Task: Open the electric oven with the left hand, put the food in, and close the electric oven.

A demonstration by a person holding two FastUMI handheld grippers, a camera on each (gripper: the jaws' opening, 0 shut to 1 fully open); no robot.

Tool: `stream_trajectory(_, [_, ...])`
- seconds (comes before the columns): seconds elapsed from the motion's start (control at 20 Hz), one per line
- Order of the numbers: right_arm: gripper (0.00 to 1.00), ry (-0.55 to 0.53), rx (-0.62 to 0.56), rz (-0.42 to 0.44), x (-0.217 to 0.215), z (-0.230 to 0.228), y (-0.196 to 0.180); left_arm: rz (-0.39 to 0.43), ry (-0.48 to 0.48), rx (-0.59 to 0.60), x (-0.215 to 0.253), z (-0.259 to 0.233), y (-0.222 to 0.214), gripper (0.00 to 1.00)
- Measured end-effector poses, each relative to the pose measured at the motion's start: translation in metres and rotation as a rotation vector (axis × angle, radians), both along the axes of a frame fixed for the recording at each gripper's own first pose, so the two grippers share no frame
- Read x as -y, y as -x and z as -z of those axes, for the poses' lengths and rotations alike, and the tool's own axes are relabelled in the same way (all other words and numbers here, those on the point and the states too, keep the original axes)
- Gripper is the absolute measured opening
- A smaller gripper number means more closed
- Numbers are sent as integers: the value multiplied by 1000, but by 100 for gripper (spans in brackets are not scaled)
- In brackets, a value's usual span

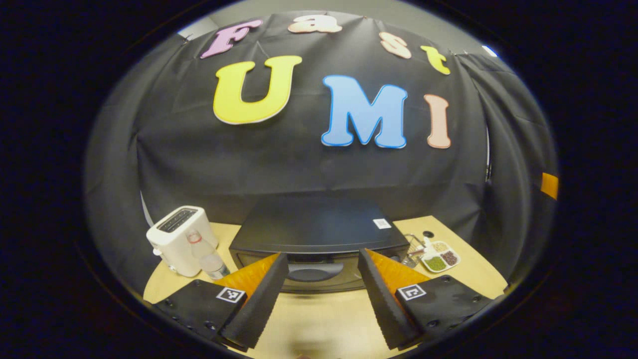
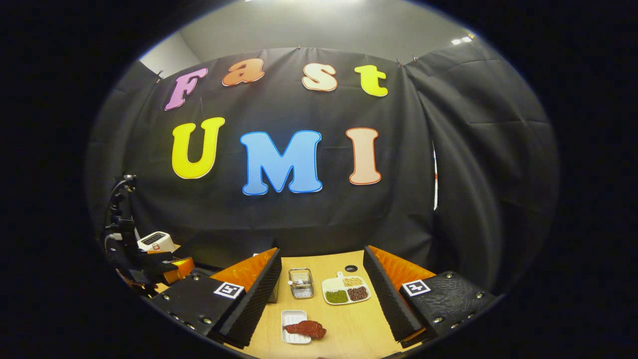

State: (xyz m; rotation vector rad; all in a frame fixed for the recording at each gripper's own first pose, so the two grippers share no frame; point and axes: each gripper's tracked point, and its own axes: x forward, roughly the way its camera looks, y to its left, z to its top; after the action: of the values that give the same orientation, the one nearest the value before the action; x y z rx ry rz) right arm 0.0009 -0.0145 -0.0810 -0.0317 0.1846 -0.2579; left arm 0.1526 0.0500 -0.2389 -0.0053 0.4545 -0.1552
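Left gripper view: the left hand-held gripper hangs wide apart, squared up on the black electric oven at the table's back edge, likely lining up for its handle; door shut.

Right gripper view: the right hand-held gripper is wide too, empty, poised above the reddish-brown food on a white tray near the front edge.

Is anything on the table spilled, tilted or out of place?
One small oddity: the reddish food overhangs the right edge of its white tray. The oven, toaster and bottle stand upright; nothing looks spilled.
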Motion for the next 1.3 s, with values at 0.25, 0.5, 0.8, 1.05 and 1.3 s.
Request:
stream_trajectory(0.25, [99, 19, -18, 30, 11, 2, -2, -11, 1, -64, -8, 38, -33, 95])
stream_trajectory(0.5, [94, 31, -25, 54, 13, 2, 0, -2, -31, -118, -6, 69, -51, 95])
stream_trajectory(0.8, [94, 44, -35, 28, 0, 5, -6, -14, -81, -113, -6, 78, -57, 92])
stream_trajectory(1.05, [99, 42, -26, -22, -16, 2, -12, -13, -76, -125, -7, 79, -45, 92])
stream_trajectory(1.3, [100, 12, -31, -51, -24, 6, -12, -19, -70, -133, -10, 86, -14, 95])
